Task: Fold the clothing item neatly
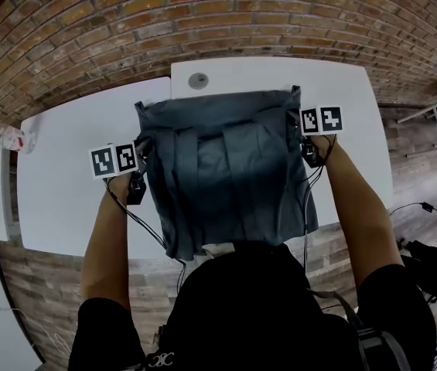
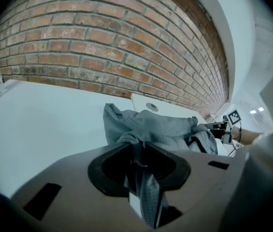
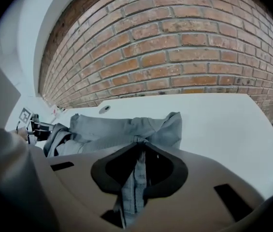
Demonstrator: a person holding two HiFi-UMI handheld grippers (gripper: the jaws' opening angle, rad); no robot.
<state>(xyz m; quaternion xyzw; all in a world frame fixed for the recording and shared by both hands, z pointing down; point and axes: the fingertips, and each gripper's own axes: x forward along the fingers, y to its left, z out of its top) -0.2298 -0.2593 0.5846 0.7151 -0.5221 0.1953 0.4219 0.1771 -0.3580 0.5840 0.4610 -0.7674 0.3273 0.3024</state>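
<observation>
Garment (image 1: 230, 176) lay spread on the white surface (image 1: 357, 107), its near hem hanging over the front edge toward the person. Left tool (image 2: 141, 151) was clamped on the cloth at the left side. Right tool (image 3: 138, 151) was clamped on the right side, a bit farther from the person. A bunched strip of grey fabric ran through each set of jaws. Far corners sat flat, near the brick wall. Lengthwise ridges ran down the middle.

Step in hand looked like a two-point grip ahead of a fold across the garment.

How I'd have run it:
- Both grips looked bunched rather than clean on the edge, so a light outward pull first was worth it to take the ridges out.
- Tools needed to move together at equal height, or the fold line would skew.
- The overhanging hem looked likely to drag on the surface edge, so lift before travelling.
- Edge needed to land on edge, with no release until the cloth lay flat.

Slip risk seemed low, since both pinches held plenty of fabric.
</observation>
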